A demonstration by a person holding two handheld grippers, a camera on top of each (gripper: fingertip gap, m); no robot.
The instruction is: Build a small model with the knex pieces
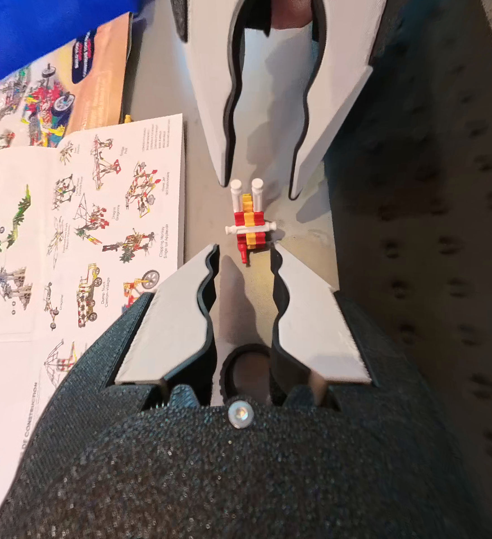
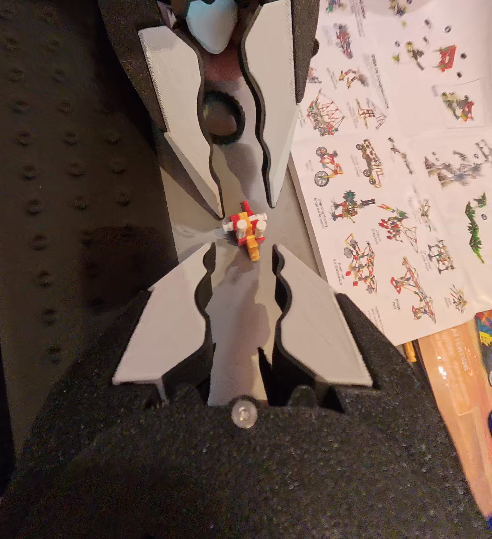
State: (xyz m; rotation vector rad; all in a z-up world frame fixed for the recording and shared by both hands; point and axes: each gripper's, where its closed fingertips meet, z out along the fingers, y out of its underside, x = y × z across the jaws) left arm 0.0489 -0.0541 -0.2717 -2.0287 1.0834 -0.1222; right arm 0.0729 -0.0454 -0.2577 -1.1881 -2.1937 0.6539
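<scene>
While both jaws are standing open and empty, the left gripper [image 1: 244, 248] and right gripper [image 2: 243, 248] are facing each other across a small red, yellow and white plastic rod-and-connector assembly [image 1: 249, 224] lying ungrasped on the grey counter [image 1: 163, 73], beside a white illustrated instruction sheet [image 1: 78, 218].

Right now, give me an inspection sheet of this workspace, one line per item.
Surface: grey tabletop, bare strip between the grippers.
Job's things: small red, yellow and white toy assembly lying on the table, ungripped.
Clutter: open instruction sheet beside it; toy box beyond; black tyre under the left gripper.
Grippers: left gripper and right gripper both open, tips facing across the assembly.
Cables: nothing seen.
Surroundings: dark dimpled mat alongside; blue fabric at the corner.
</scene>
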